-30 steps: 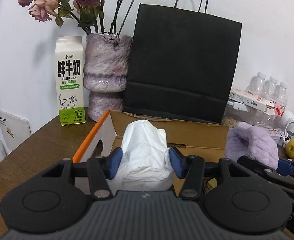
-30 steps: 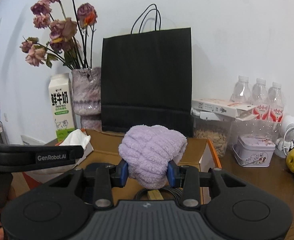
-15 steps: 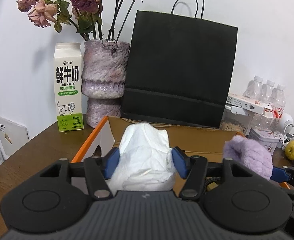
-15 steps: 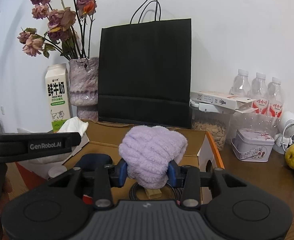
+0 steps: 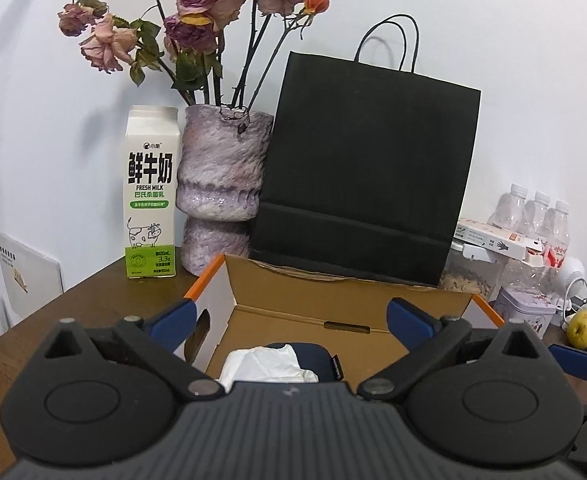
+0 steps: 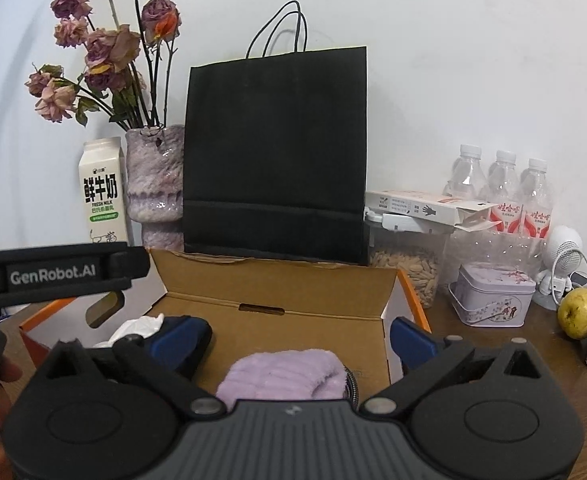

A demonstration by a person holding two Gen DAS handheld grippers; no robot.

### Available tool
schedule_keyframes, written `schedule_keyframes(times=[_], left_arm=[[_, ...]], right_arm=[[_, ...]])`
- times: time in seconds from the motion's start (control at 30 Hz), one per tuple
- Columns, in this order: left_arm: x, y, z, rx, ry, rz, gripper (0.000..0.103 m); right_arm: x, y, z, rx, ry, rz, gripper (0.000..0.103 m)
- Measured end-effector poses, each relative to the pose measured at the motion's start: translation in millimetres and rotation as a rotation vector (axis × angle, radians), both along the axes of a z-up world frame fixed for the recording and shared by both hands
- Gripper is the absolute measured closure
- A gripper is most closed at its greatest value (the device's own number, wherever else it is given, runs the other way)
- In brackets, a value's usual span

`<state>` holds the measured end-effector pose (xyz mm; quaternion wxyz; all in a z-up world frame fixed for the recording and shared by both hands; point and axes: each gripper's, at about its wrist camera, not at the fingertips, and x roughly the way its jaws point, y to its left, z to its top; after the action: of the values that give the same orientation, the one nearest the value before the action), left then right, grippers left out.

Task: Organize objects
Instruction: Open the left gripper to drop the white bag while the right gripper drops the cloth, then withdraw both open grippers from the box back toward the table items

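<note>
White wall is seen behind a dark wooden desk (image 5: 33, 344). Against it, a matte black paper bag (image 6: 275, 152) with cord handles is stood upright, beside a mottled purple vase (image 5: 221, 184) of dried roses and a gabled milk carton (image 5: 150, 200) printed "FRESH MILK" under large Chinese characters. An open cardboard box (image 6: 277, 280), brown inside with orange edges, is set in front of the bag. Within it, a fluffy lilac cloth (image 6: 285, 376) is laid with its long axis running left to right, and a crumpled white tissue bundle (image 5: 267, 368) is laid at the left, against a dark blue pouch. The jaws of the left hand-held gripper (image 5: 293, 320) have just been opening and are spread wide above the tissue, released; its side is marked "GenRobot.AI". The right hand-held gripper (image 6: 297, 338) has likewise just been opening and is released above the cloth.
</note>
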<state>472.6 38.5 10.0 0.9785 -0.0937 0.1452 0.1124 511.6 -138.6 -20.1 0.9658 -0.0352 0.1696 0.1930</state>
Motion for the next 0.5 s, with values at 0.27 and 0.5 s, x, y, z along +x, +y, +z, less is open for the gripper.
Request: schedule_keyframes(times=[0.27,0.5], left_arm=[[-10.0,4.0,2.2,-0.038,-0.021,0.009,0.000],[-27.1,5.4,14.8,-0.047,-0.068,0.011,0.000]], right_arm=[[-3.3,-3.8,-0.1,-0.002,0.012,-0.015,0.000],[-15.2,-9.7,9.8,0.007,-0.005,-0.039,0.000]])
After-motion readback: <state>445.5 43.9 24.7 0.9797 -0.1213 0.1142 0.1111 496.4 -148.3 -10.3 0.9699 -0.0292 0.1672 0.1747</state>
